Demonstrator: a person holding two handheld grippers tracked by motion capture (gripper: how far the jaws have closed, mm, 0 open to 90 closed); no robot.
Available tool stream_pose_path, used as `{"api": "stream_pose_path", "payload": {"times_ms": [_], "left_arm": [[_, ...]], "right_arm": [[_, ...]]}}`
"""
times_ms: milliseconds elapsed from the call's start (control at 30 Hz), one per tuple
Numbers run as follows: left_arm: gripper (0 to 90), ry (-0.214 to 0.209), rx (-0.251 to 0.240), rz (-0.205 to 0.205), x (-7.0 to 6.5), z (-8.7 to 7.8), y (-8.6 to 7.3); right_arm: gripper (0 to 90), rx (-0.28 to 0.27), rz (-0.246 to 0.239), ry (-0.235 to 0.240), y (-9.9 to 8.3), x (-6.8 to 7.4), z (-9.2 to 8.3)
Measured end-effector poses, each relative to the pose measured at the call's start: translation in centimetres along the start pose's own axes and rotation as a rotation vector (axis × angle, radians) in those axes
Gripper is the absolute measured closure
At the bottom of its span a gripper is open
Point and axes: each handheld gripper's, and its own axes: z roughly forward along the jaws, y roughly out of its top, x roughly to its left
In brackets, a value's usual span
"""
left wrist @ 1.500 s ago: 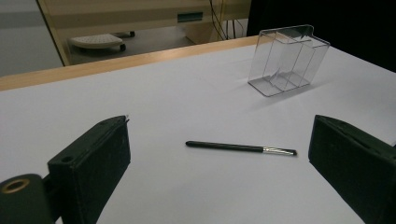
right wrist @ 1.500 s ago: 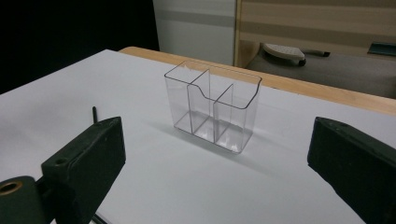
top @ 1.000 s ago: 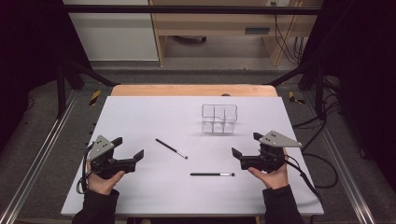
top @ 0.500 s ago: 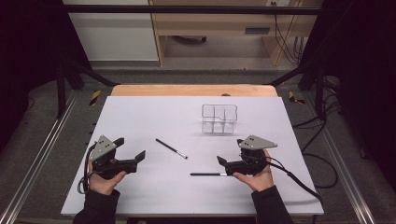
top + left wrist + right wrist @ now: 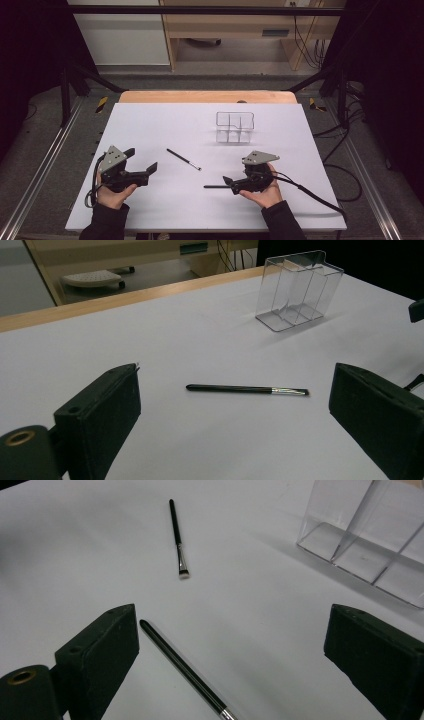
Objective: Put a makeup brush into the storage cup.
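Two thin black makeup brushes lie on the white table (image 5: 150, 125). One brush (image 5: 184, 159) (image 5: 247, 389) (image 5: 177, 535) rests mid-table, just ahead of my open left gripper (image 5: 142, 160) (image 5: 232, 415), which holds nothing. The other brush (image 5: 216, 186) (image 5: 180, 667) lies nearer the front edge. My right gripper (image 5: 234, 181) (image 5: 232, 630) is open low over it, and the handle end sits between the jaws, close to the left jaw. A clear compartmented organiser (image 5: 235, 127) (image 5: 297, 290) (image 5: 370, 535) stands empty behind both brushes.
The table's far wooden edge (image 5: 205, 96) runs behind the organiser. Metal frame rails (image 5: 45, 165) flank the table on both sides. A cable (image 5: 310, 192) trails from the right gripper across the table's right front.
My right gripper has moved left and slightly forward along the table to the near brush, so its open jaws now straddle the handle end. The left gripper has barely shifted.
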Motion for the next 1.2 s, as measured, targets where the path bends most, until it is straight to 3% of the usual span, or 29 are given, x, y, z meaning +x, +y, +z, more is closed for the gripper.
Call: {"api": "stream_pose_path", "payload": {"times_ms": [300,633,900,1067,1200], "left_arm": [[5.7,-0.006,0.01,0.002,-0.1,0.3,-0.1],[5.9,-0.005,0.016,0.007,-0.2,0.4,-0.2],[6.4,-0.008,0.017,0.01,-0.3,0.5,-0.2],[6.6,-0.009,0.018,0.012,-0.3,0.5,-0.3],[6.8,-0.012,0.021,0.017,-0.5,0.6,-0.3]], "right_arm": [[9.3,0.019,-0.022,0.026,0.1,0.7,1.0],[12.9,0.113,-0.031,0.06,-1.0,1.1,3.3],[23.1,0.146,-0.034,0.104,-1.5,1.5,4.1],[30.5,0.201,-0.074,0.119,-1.8,2.1,4.9],[35.7,0.21,-0.078,0.117,-1.8,2.0,5.0]]}}
